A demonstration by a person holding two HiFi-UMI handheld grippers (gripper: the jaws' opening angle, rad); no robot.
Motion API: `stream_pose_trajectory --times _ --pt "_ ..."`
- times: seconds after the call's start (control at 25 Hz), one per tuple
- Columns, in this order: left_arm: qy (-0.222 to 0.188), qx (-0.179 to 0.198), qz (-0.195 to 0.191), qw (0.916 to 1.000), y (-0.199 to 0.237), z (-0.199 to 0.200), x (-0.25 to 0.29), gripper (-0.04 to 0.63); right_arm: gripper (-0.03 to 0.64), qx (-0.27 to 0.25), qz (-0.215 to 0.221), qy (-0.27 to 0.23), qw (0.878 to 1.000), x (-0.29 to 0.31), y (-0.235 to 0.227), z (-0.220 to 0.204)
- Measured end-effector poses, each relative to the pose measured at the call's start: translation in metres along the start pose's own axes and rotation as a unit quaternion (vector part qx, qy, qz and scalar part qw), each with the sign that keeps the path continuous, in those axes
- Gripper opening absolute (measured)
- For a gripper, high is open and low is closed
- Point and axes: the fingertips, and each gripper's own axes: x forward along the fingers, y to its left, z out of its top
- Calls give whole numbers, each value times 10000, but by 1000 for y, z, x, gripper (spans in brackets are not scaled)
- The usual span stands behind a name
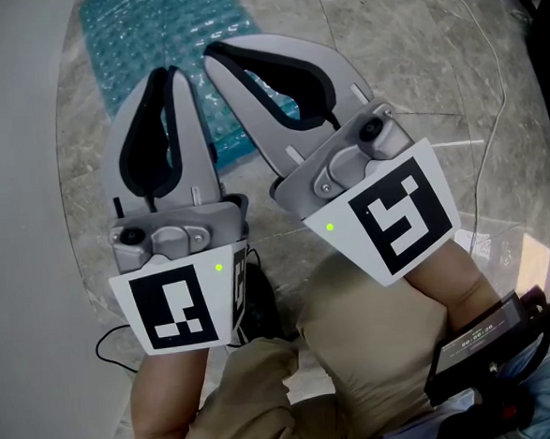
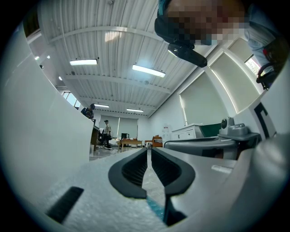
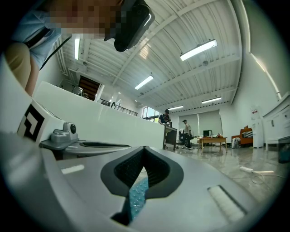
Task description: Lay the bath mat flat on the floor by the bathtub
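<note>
Two grippers (image 1: 173,73) (image 1: 215,57), black-square marker cubes (image 1: 173,310)

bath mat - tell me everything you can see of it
The bath mat is teal with a bubbly, shiny, plastic-like surface. It lies spread on the grey stone-look floor, next to the white bathtub. Its near end is hidden behind the left gripper and right gripper; neither holds it.

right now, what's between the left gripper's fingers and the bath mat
Nothing but air: in the head view the shut, empty left gripper hangs above the teal bath mat.
</note>
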Motion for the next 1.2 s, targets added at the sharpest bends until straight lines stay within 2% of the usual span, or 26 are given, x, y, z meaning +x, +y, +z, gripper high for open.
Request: stream_pose_trajectory --times 1.2 --pt "-19 57 -42 10000 -3 1 1 37 6 -101 -43 -24 9999 -2 -1 2"
